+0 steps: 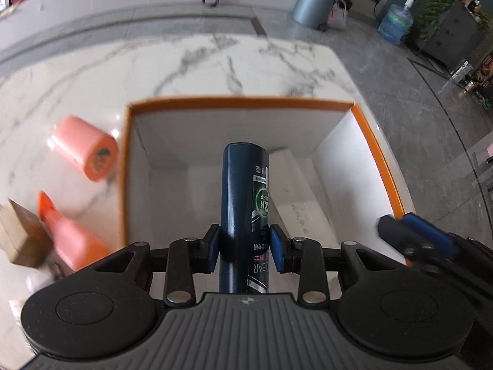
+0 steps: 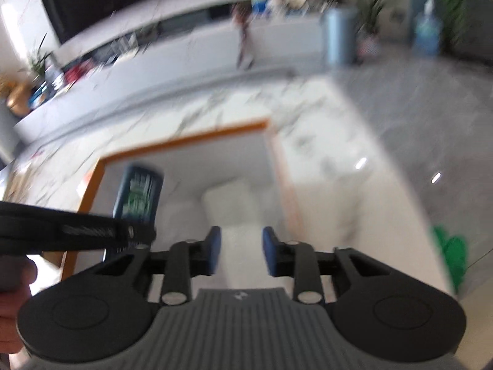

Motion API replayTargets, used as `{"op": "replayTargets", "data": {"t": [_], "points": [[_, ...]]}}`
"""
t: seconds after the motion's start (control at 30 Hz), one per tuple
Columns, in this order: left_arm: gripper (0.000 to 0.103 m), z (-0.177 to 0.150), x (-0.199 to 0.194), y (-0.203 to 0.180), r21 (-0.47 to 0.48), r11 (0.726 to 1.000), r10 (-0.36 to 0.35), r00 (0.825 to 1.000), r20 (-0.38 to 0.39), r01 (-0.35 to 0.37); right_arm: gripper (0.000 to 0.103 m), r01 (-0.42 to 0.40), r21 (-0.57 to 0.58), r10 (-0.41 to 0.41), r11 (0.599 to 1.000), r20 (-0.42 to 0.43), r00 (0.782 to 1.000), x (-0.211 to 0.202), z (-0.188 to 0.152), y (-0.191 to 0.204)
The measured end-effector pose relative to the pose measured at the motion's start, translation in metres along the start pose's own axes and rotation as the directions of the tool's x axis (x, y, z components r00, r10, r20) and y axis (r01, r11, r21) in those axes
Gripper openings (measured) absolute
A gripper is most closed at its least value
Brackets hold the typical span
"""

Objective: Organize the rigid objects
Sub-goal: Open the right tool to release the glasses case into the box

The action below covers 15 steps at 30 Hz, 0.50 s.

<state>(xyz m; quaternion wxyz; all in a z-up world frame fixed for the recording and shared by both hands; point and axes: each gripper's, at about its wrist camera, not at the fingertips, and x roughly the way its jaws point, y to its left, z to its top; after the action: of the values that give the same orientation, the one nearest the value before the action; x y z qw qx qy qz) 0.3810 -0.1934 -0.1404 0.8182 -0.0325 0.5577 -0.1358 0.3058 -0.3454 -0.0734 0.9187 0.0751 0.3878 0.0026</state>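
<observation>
**Left wrist view: dark blue bottle held over the white box**

Left wrist view shows the left gripper clamped on a dark blue bottle, its blue pads pressing both sides of the body. The bottle points away from the camera and hangs above the open box, a white box with an orange rim that sits on the marble table. Inside the box a white block lies against the right-hand wall.

Left of the box, on the table, lie three more things — a pink roll on its side, an orange bottle with a pointed cap, and a small brown carton just beside that bottle. All three are outside the box.

At the right edge of this view the right gripper shows near the box's near right corner, blurred.

The right wrist view is blurred by motion. The right gripper has its blue pads apart with nothing between them; below the gap lies the white block in the box. The dark blue bottle shows at the left, over the box, in the left gripper.
</observation>
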Motion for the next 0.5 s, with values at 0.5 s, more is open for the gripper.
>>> {"op": "replayTargets", "data": {"t": [0.5], "points": [[0.038, 0.003, 0.060, -0.006, -0.079, 0.997, -0.015, 0.997, -0.078, 0.009, 0.035, 0.040, 0.083, -0.037, 0.996, -0.037, 0.999, -0.001, 0.009, -0.038]]}}
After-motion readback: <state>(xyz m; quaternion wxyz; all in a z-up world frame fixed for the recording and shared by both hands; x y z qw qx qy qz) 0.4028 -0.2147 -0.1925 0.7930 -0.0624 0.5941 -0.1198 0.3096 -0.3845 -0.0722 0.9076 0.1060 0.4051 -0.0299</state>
